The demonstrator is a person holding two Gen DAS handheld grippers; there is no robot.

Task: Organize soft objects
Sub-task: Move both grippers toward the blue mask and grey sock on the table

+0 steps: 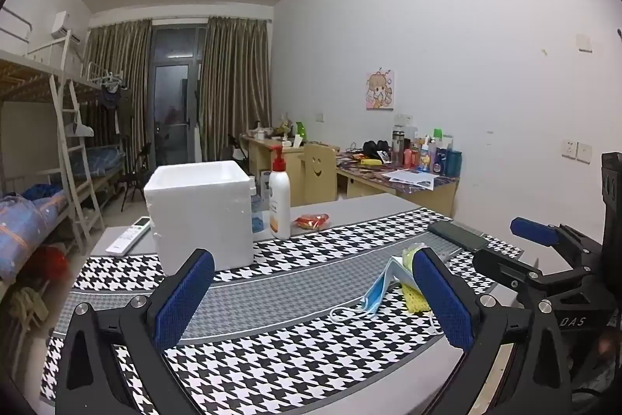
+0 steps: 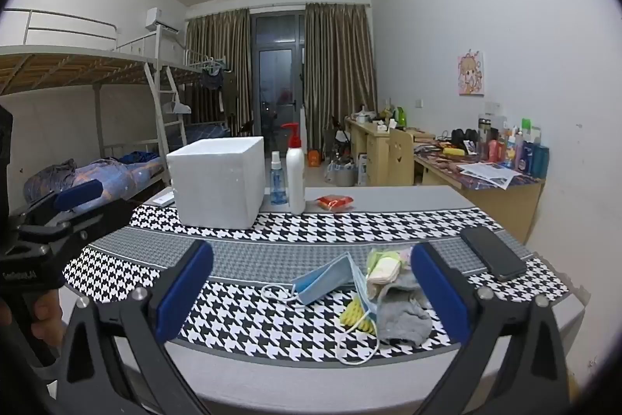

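A pile of soft things lies on the houndstooth cloth: a blue face mask (image 2: 330, 281), a grey sock (image 2: 404, 314), a yellow knit piece (image 2: 355, 316) and a pale folded cloth (image 2: 385, 269). In the left wrist view the mask (image 1: 379, 292) and yellow piece (image 1: 414, 298) show beside my left gripper's right finger. My left gripper (image 1: 311, 298) is open and holds nothing, left of the pile. My right gripper (image 2: 311, 292) is open just before the pile, apart from it. A white foam box (image 1: 200, 214) (image 2: 217, 181) stands behind, top open.
A white pump bottle (image 2: 295, 177), a small blue spray bottle (image 2: 277, 183) and a red packet (image 2: 334, 202) stand behind the cloth. A black phone (image 2: 491, 252) lies right, a remote (image 1: 130, 235) left of the box. Bunk beds stand left, cluttered desks right.
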